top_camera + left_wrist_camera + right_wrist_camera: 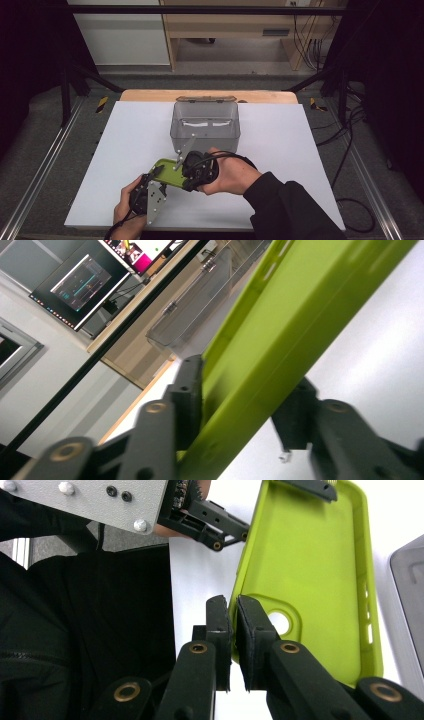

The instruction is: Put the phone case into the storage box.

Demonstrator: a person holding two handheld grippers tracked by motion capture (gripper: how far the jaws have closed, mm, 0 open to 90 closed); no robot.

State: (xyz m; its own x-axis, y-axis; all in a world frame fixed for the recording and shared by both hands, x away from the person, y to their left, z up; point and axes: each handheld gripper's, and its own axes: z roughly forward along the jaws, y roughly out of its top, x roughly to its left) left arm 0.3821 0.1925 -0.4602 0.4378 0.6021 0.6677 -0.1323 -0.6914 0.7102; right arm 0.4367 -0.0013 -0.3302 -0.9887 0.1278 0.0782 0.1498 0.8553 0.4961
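Phone case (320, 580) (far end cut off) between both grippers.

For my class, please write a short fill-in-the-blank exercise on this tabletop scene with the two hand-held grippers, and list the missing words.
1. Both grippers are at a phone case whose colour is ____.
2. The right gripper is shut on the case's ____.
3. Behind the case stands a clear grey ____ with its lid open.
4. The table is covered by a ____ sheet.

Missing words: green; edge; box; white

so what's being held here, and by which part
A green phone case, held off the white table. The right gripper pinches its side rim near the camera hole. The left gripper straddles the case's other end; its contact is unclear.
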